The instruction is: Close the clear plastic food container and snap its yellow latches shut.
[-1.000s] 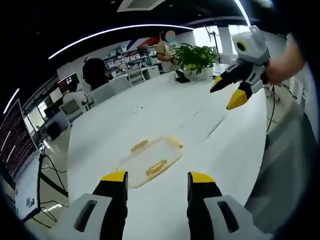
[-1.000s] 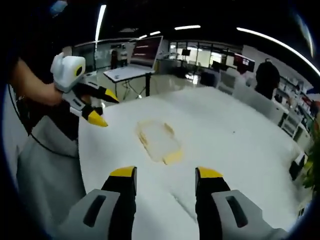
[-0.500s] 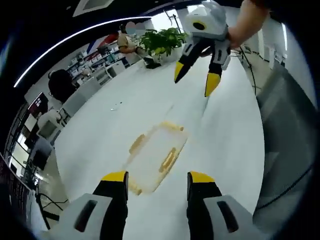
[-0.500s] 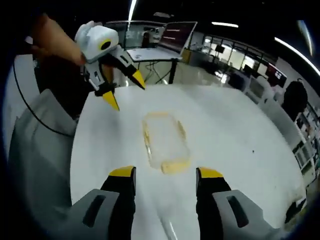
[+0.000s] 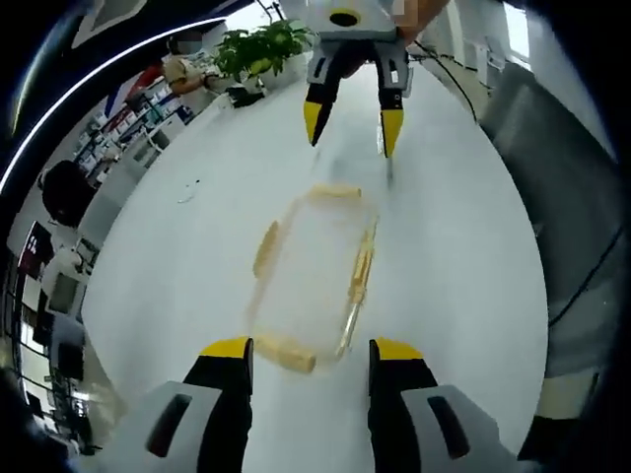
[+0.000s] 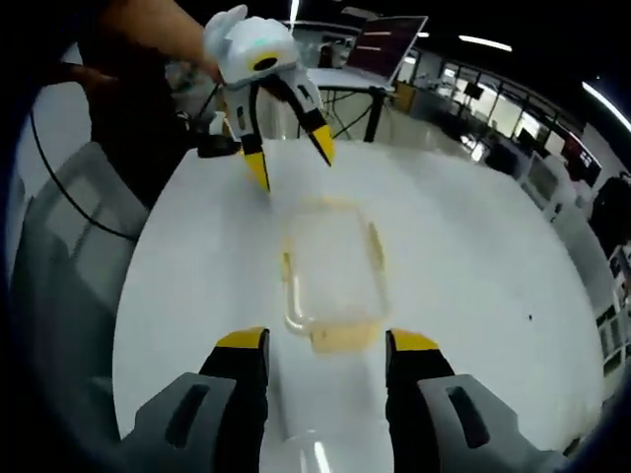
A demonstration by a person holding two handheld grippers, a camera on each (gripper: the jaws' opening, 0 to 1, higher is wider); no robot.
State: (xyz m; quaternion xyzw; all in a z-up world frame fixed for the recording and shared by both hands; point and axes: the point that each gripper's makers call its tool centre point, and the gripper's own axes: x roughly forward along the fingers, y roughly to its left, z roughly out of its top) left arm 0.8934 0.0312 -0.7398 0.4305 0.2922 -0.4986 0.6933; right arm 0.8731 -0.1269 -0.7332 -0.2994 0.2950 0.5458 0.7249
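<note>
The clear plastic container (image 5: pixel 308 266) lies flat on the white table (image 5: pixel 463 276), with yellow latches (image 5: pixel 266 247) on its sides and ends. In the left gripper view my left gripper (image 5: pixel 311 350) is open, just short of the container's near end latch (image 5: pixel 287 354). My right gripper (image 5: pixel 352 126) hangs open above the far end, facing me. In the right gripper view the container (image 6: pixel 330 261) lies ahead of the open right gripper (image 6: pixel 327 342), whose jaws flank the near latch (image 6: pixel 340 338). The left gripper (image 6: pixel 291 160) hovers open over the far end.
A potted plant (image 5: pixel 258 44) and a seated person (image 5: pixel 182 64) are at the table's far end. Desks with a monitor (image 6: pixel 389 44) stand beyond the table. A grey chair (image 6: pixel 59 256) sits by the table edge. The person's arm (image 6: pixel 148 34) holds the left gripper.
Both grippers have swung round to face each other along the container and come nearer to it. The container has stayed put, and both grippers remain open.
</note>
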